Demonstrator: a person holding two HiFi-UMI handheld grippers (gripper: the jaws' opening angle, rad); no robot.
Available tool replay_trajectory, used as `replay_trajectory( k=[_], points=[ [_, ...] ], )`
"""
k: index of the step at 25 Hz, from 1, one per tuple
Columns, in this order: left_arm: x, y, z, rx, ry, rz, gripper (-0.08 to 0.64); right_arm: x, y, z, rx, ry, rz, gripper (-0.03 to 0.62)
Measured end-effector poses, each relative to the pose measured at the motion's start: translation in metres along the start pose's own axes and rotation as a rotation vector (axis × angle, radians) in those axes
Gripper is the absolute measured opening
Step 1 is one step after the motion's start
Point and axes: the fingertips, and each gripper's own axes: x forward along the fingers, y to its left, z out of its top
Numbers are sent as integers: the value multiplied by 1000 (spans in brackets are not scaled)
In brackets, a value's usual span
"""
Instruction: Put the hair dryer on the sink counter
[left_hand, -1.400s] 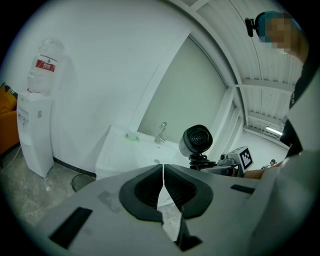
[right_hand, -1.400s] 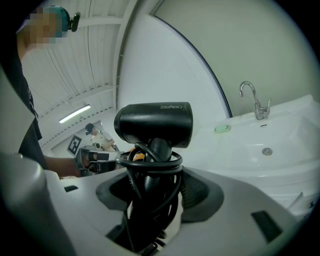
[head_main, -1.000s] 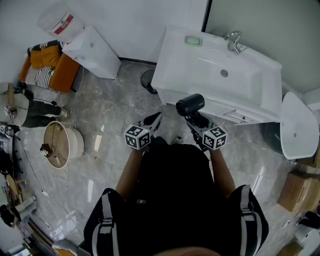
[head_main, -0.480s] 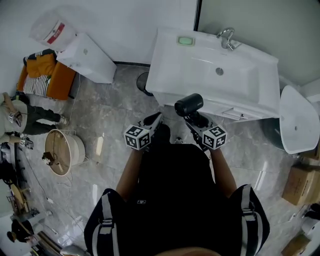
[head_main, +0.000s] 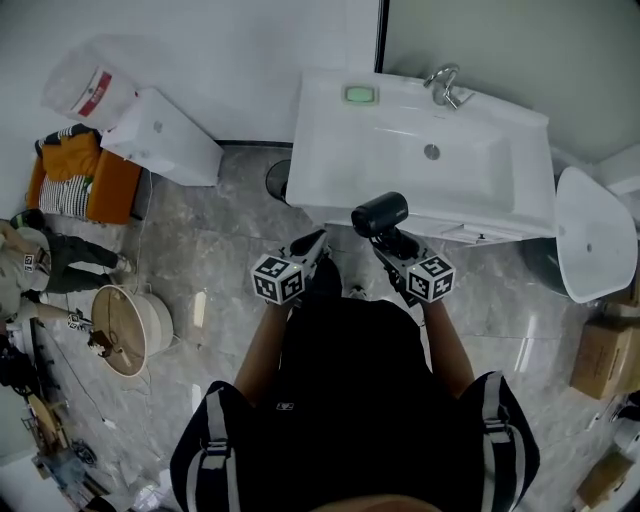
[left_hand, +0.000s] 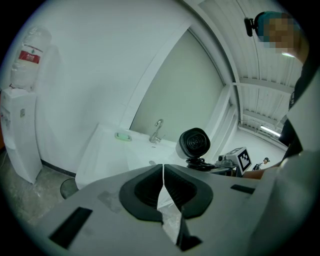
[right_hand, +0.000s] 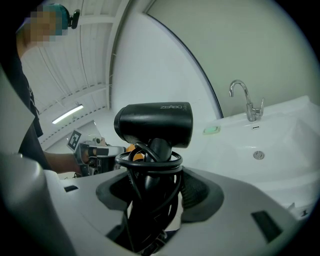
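A black hair dryer stands upright with its cord wound round the handle. My right gripper is shut on that handle, holding it just in front of the white sink counter. My left gripper is shut with nothing in it, level with the right one and to its left. The basin has a chrome tap at the back and a green soap dish on the counter's left.
A white cabinet with a water bottle stands by the wall at left. A round wooden basket and an orange seat lie further left. A white toilet is right of the sink, cardboard boxes beyond it. A dark bin sits by the counter's left corner.
I have stepped a little closer to the sink, which has shifted left and nearer in the head view. Both grippers keep their hold and spacing.
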Motion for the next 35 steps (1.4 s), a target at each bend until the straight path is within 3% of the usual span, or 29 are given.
replay_trajectory(
  k=[18,35],
  points=[
    [51,88,57,-9,49,-80,20,86,-34,44,43,24,-66,299],
    [76,161,86,-11,96,-143,20,163,-57,58,103,53,-129,299]
  ],
)
